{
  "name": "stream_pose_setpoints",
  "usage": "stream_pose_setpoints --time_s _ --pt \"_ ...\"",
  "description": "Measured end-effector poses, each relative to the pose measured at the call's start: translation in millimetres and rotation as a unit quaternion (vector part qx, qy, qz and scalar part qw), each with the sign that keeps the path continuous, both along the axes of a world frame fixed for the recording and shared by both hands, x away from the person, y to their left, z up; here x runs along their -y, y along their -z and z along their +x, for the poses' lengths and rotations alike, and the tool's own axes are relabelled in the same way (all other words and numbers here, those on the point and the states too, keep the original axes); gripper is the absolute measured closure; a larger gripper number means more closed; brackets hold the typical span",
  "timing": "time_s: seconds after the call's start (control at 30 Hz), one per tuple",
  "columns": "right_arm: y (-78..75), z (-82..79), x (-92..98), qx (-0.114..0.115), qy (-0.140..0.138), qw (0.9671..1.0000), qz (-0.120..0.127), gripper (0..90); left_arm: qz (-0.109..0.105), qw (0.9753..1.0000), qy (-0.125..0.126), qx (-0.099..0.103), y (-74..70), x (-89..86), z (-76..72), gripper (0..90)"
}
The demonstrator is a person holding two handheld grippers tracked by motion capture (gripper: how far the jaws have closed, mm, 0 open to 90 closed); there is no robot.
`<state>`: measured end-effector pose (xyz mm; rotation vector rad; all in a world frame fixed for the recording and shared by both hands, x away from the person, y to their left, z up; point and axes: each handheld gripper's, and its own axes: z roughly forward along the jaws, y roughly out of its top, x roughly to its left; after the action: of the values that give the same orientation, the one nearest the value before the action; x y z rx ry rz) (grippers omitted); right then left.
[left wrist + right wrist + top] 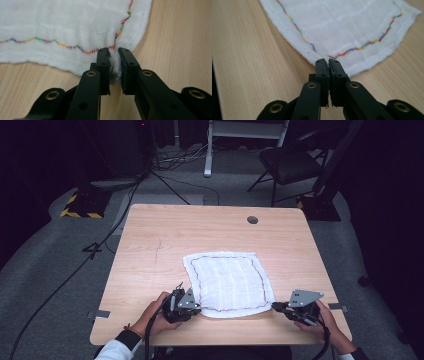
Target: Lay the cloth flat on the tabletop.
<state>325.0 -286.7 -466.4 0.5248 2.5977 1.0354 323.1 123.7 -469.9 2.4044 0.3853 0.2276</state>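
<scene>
while both hands rest low, left gripper [196, 309] and right gripper [276, 306] pinch the cloth's [227, 280] near corners.

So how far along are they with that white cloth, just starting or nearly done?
Just starting, it seems. The white cloth lies spread flat on the table, with no fold in it. In hand: the left gripper pinches one near corner, and the right gripper is shut on the other. Left to do: probably lifting that near edge and folding it over, which has not begun.
</scene>
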Motion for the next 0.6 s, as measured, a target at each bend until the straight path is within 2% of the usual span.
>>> stream_pose_setpoints --time_s 0.03,0.07,0.1,0.13,0.17,0.2,0.23,0.27,0.3,0.37,0.43,0.47,0.5,0.57,0.6 --pt "0.0 0.0 0.0 0.000 0.000 1.0000 0.000 86.8 0.000 1.0000 0.000 0.000 0.0 0.0 0.0 80.6" --pt "-7.9 -3.1 1.9 0.009 0.001 0.9999 0.012 86.9 -0.013 0.9999 0.000 0.003 -5.8 -1.9 -0.9 80.6" --pt "-15.4 -5.5 3.8 0.011 0.001 0.9995 0.030 87.0 -0.022 0.9997 0.000 0.006 -12.4 -4.6 -1.6 80.8" --pt "-33.1 -11.8 7.3 0.015 -0.004 0.9977 0.065 87.0 -0.036 0.9993 -0.001 0.010 -18.8 -7.2 -2.6 81.0" --pt "-42.2 -15.8 7.9 0.027 -0.003 0.9973 0.068 87.0 -0.051 0.9985 0.000 0.021 -31.0 -12.3 -4.9 81.1" --pt "-42.2 -15.8 7.9 0.027 -0.003 0.9973 0.068 87.0 -0.051 0.9985 0.000 0.021 -31.0 -12.3 -4.9 81.1" --pt "-59.3 -22.5 9.5 0.043 -0.002 0.9956 0.083 87.0 -0.070 0.9970 -0.001 0.034 -45.7 -18.3 -7.3 81.2" --pt "-65.5 -25.0 10.0 0.049 -0.001 0.9949 0.088 87.0 -0.081 0.9960 0.000 0.038 -52.8 -21.0 -8.6 81.2" --pt "-65.5 -25.0 10.0 0.049 -0.001 0.9949 0.088 87.0 -0.081 0.9960 0.000 0.038 -52.8 -21.0 -8.6 81.2" --pt "-82.6 -31.4 10.2 0.071 -0.004 0.9927 0.097 87.0 -0.097 0.9938 -0.001 0.055 -67.8 -24.3 -11.7 81.2" --pt "-100.8 -34.2 9.5 0.090 -0.004 0.9895 0.113 87.0 -0.101 0.9924 0.004 0.070 -79.4 -25.3 -13.8 81.4" --pt "-100.8 -34.2 9.5 0.090 -0.004 0.9895 0.113 87.0 -0.105 0.9913 0.005 0.079 -87.4 -25.6 -15.1 81.4" --pt "-113.3 -33.9 7.8 0.110 -0.003 0.9870 0.117 87.0 -0.110 0.9902 0.005 0.086 -93.6 -25.9 -15.8 81.5" --pt "-116.8 -33.0 7.0 0.118 -0.003 0.9862 0.116 87.0 -0.116 0.9880 0.007 0.101 -106.0 -26.3 -15.7 81.5" --pt "-126.2 -28.0 5.7 0.129 -0.001 0.9840 0.123 87.0 -0.120 0.9869 0.005 0.108 -112.0 -26.4 -15.5 81.6"
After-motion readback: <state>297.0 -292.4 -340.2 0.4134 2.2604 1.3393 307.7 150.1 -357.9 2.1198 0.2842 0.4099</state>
